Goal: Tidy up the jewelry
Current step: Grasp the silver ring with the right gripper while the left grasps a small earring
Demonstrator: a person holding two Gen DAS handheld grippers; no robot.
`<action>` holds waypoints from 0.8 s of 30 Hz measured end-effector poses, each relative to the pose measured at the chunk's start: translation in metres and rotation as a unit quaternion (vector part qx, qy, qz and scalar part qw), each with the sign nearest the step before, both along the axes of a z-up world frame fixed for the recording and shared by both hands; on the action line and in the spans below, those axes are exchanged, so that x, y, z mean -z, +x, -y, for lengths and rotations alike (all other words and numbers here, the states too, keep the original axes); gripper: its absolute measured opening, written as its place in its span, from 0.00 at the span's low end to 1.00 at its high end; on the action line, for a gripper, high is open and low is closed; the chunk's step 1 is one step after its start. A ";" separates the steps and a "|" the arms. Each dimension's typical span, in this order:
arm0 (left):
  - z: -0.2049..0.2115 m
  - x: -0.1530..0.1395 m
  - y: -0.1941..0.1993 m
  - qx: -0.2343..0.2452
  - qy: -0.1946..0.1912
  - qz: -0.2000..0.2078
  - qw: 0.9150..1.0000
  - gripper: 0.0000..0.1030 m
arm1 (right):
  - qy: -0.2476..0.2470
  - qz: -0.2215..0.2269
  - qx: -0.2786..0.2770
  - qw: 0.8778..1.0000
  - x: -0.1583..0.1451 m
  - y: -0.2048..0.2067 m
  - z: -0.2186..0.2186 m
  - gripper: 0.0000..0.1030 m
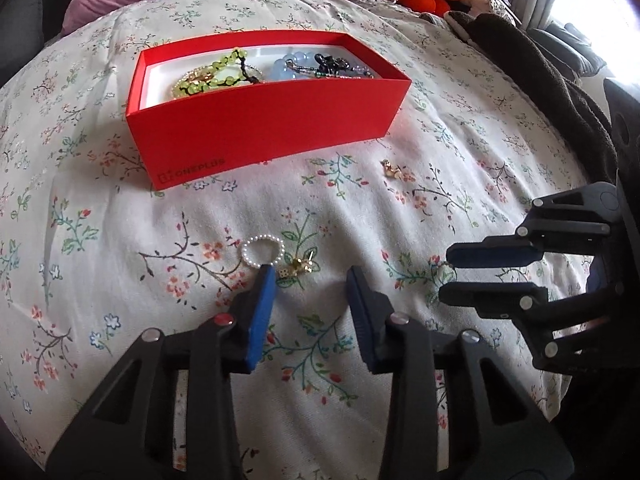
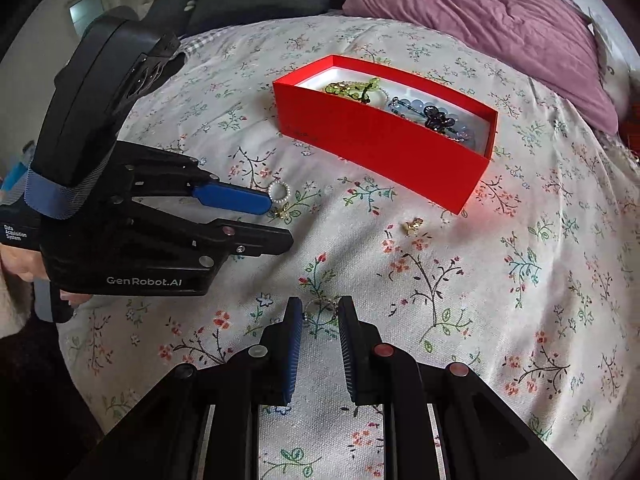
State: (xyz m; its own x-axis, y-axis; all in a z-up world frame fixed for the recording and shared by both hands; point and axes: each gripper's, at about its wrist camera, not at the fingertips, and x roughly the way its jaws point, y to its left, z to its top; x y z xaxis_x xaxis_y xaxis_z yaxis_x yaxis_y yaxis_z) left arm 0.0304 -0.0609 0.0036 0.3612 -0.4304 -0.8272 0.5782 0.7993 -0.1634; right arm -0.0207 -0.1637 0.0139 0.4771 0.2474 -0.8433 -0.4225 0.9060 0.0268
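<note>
Lying flat beside left tongs (image 1: 310,274): pearl ring (image 1: 263,250)

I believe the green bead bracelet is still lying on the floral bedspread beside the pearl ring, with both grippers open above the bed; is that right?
Not quite: the green bead bracelet already lies inside the red box, as the left wrist view shows. The pearl ring is on the floral bedspread, and the left gripper and right gripper are both open above the bed.
</note>
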 end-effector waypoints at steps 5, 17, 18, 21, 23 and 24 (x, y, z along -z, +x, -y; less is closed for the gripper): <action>0.006 0.000 0.000 -0.001 0.012 0.010 1.000 0.23 | 0.001 -0.001 0.012 1.000 -0.002 0.001 0.008 0.18; 0.004 -0.004 -0.002 0.010 0.026 0.004 1.000 0.09 | 0.017 -0.002 0.036 0.999 -0.012 0.007 0.021 0.18; 0.003 -0.005 -0.002 0.010 0.026 0.003 1.000 0.09 | 0.018 -0.001 0.038 0.999 -0.013 0.007 0.022 0.18; 0.000 -0.010 -0.004 0.007 0.028 0.003 1.000 0.09 | 0.026 -0.001 0.044 0.999 -0.017 0.009 0.023 0.18; -0.002 -0.013 -0.004 0.003 0.028 0.002 1.000 0.09 | 0.030 0.000 0.047 0.998 -0.020 0.011 0.023 0.18; -0.004 -0.016 -0.004 0.000 0.027 0.002 1.000 0.09 | 0.031 0.001 0.049 0.998 -0.022 0.012 0.024 0.18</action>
State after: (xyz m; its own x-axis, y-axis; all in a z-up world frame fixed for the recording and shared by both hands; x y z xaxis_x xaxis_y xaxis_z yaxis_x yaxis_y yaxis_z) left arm 0.0264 -0.0567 0.0197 0.3646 -0.3851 -0.8478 0.5795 0.8065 -0.1171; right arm -0.0091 -0.1873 0.0362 0.5034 0.2523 -0.8264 -0.3329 0.9392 0.0840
